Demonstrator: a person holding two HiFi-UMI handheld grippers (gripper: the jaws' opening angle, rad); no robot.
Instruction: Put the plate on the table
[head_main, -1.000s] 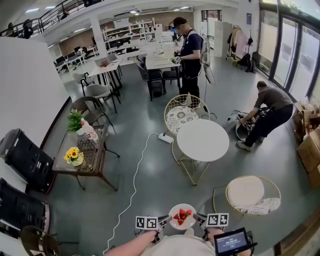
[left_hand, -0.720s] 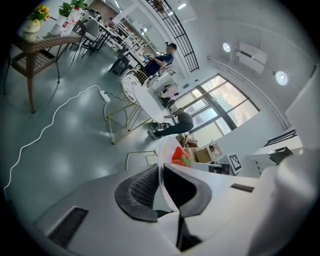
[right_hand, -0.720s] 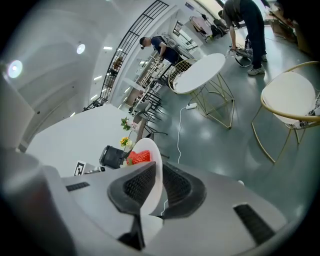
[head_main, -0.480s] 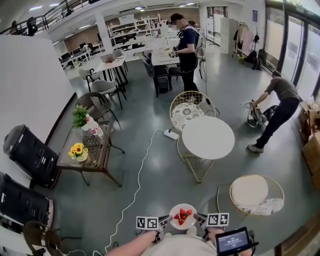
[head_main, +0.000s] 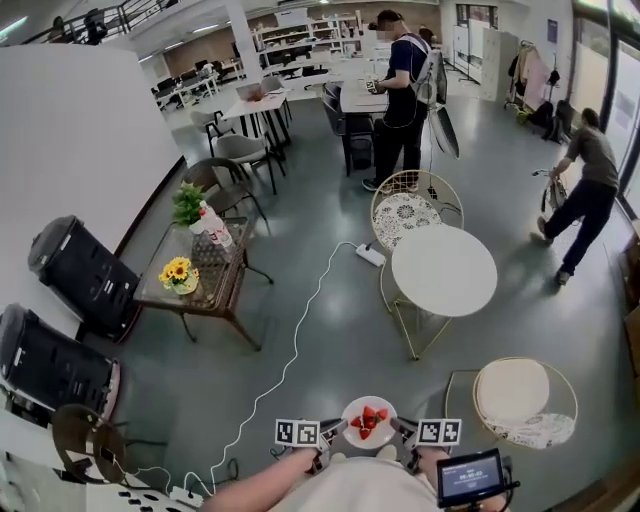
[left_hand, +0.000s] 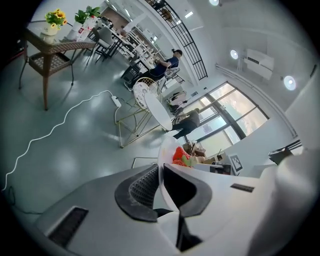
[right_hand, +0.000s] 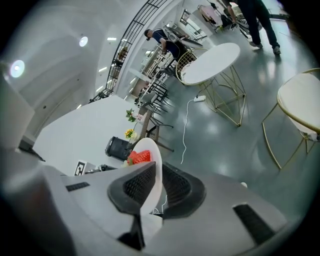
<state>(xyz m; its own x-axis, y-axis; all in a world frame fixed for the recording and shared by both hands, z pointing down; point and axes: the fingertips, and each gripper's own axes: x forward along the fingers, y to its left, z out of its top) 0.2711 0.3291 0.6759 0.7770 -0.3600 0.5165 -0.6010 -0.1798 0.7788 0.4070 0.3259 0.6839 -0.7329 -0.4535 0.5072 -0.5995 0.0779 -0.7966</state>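
Note:
A white plate (head_main: 369, 421) with red strawberries (head_main: 365, 420) on it hangs low in the head view, close to my body. My left gripper (head_main: 331, 430) is shut on the plate's left rim (left_hand: 162, 165), and my right gripper (head_main: 402, 428) is shut on its right rim (right_hand: 152, 172). The round white table (head_main: 444, 270) on gold legs stands ahead and a little to the right, well apart from the plate. In the right gripper view the same table (right_hand: 209, 64) lies far off.
A wicker side table (head_main: 200, 277) with flowers stands at left. Gold wire chairs sit behind the round table (head_main: 412, 212) and near right (head_main: 518, 398). A white cable (head_main: 290, 360) runs across the floor. Two people stand at the back. Black cases line the left wall.
The view has swung left and moved forward: the round table and chairs have shifted right in the head view. The plate stays held between both grippers in the same spot.

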